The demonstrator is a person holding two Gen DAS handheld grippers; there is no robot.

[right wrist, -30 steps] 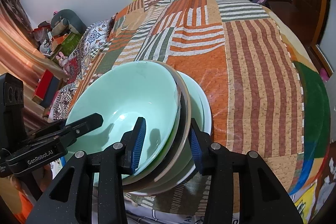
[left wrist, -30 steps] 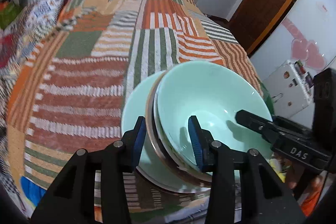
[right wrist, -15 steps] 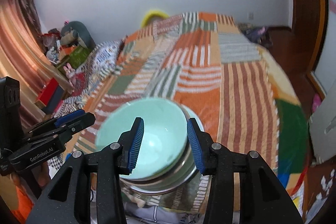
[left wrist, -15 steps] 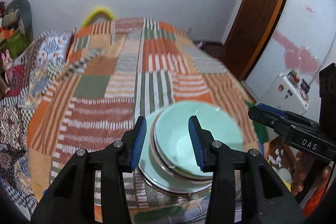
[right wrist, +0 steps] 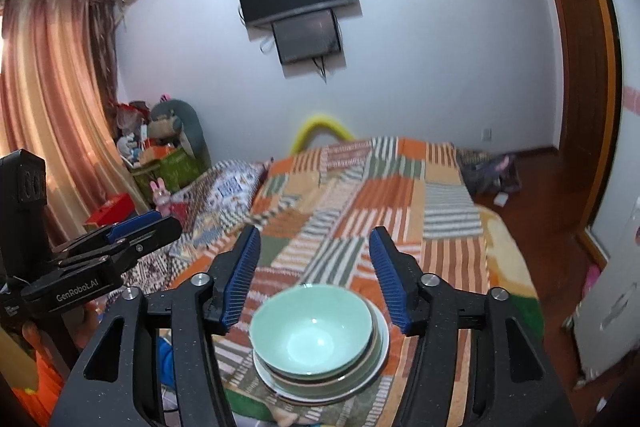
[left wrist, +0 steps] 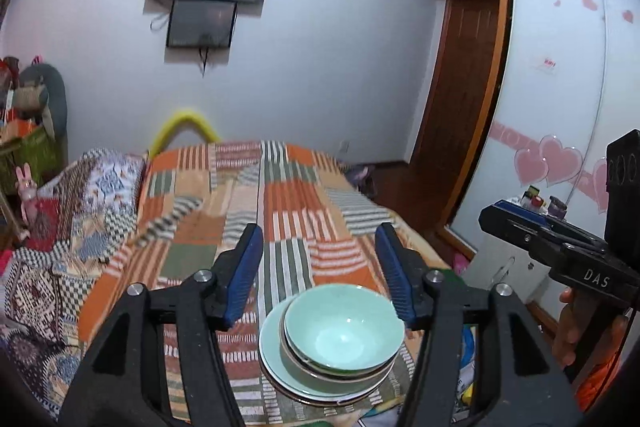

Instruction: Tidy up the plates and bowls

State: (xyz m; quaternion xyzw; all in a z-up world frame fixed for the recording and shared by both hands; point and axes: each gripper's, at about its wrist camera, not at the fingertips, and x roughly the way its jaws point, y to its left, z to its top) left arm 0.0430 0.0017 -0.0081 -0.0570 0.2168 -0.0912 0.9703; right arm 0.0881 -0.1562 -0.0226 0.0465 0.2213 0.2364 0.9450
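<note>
At 6 o'clock in left wrist view, stack (left wrist: 332, 347) sat on bed (left wrist: 280, 227); left gripper (left wrist: 320, 279), previously clamping its rim, was opening, empty. Right view: right gripper (right wrist: 314, 275) likewise opening, clear above stack (right wrist: 320, 343). Stacking likely done.

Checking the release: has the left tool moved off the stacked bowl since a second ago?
Yes. The left tool, jaws opening and empty, has risen away from the green bowl on the patchwork bedspread.
</note>
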